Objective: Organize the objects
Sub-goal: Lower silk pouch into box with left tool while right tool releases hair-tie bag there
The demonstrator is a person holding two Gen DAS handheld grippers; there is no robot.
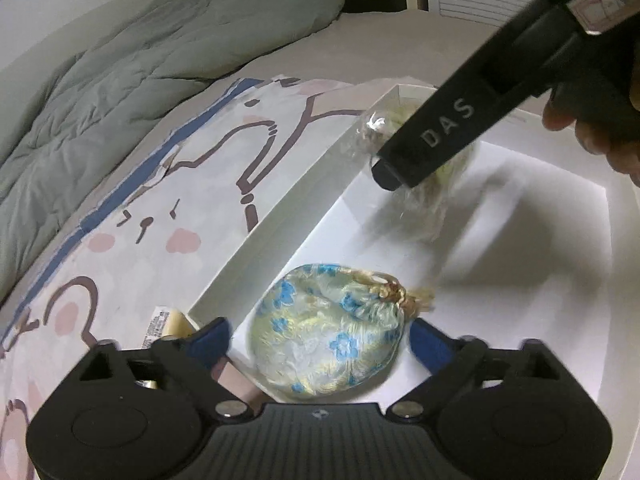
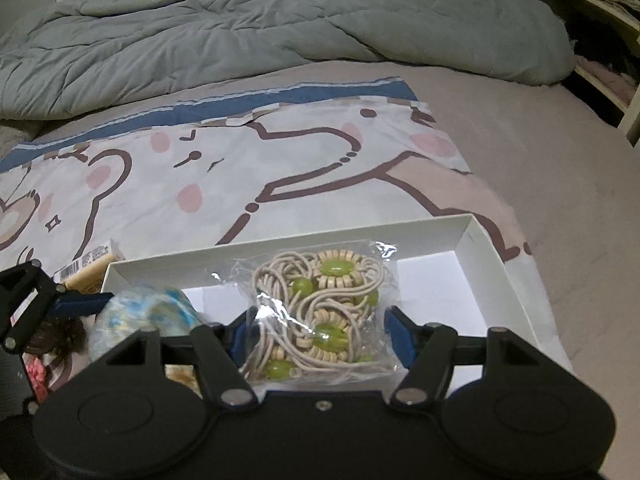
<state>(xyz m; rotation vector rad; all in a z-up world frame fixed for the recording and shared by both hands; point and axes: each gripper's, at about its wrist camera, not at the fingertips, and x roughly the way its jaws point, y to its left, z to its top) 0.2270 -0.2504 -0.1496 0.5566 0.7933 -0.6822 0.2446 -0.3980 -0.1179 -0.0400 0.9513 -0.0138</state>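
A white shallow box [image 1: 288,216] lies on the bed; it also shows in the right wrist view [image 2: 488,264]. My left gripper [image 1: 320,338] is closed around a floral drawstring pouch [image 1: 324,344] at the box's near corner. The pouch also shows in the right wrist view [image 2: 144,316]. My right gripper [image 2: 320,332] is shut on a clear bag of beige cords with green beads [image 2: 320,312] over the box. In the left wrist view the right gripper's finger [image 1: 428,148] hides most of that bag [image 1: 424,196].
A cartoon-print cloth [image 2: 240,184] covers the bed under the box. A grey-green quilt [image 2: 240,28] is heaped behind. A small barcoded yellow carton [image 2: 96,264] lies left of the box, also in the left wrist view [image 1: 168,324]. Shelving [image 2: 616,92] stands at far right.
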